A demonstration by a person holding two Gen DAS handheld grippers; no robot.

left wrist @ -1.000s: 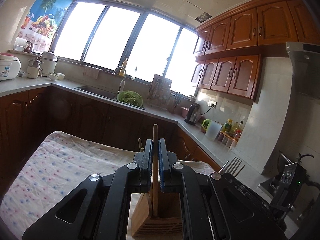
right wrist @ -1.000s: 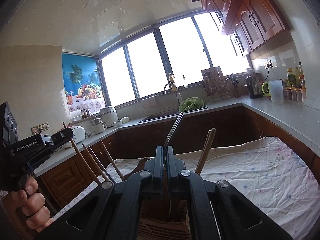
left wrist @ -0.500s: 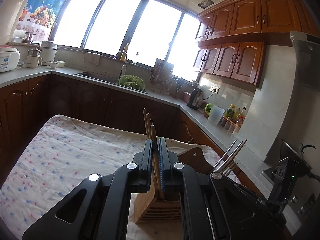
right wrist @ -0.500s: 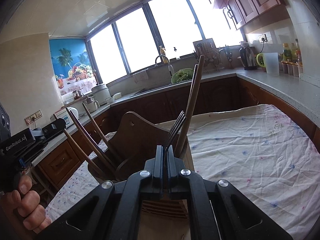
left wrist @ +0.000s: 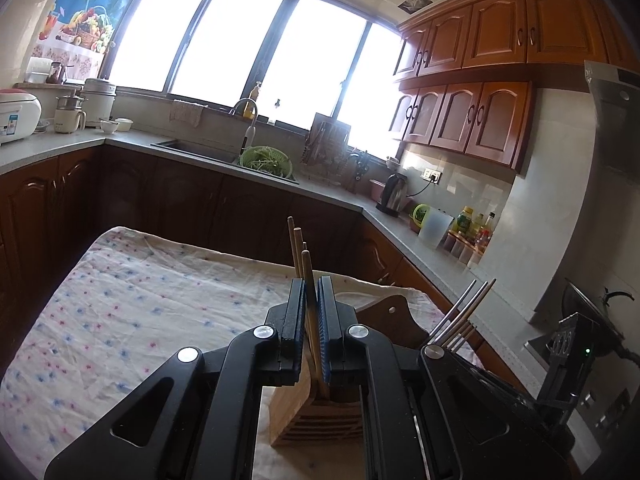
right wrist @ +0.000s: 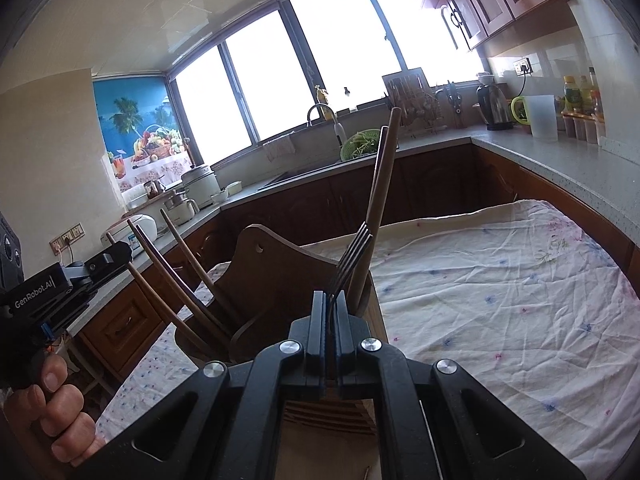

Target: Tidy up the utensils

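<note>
Windows: a wide dark-framed window band (left wrist: 256, 48), glaring white with daylight.
Upper cabinets: reddish wood wall cabinets (left wrist: 500, 40) on the right.
Lower cabinets: dark wood doors (left wrist: 188, 196) under a grey L-shaped countertop (right wrist: 560, 160).
Walls: pale tiles (left wrist: 560, 184); a tropical fruit poster (right wrist: 136, 136) beside the windows.
Ceiling: light panels (right wrist: 160, 20).
Table: covered with a flowered cloth (left wrist: 120, 312).

home kitchen: wood cabinets (left wrist: 496, 120), sink (left wrist: 192, 148), kettle (left wrist: 394, 196), rice cooker (left wrist: 16, 114) on counter.

Utensil holder (right wrist: 280, 280) on clothed table (right wrist: 500, 300)
</note>
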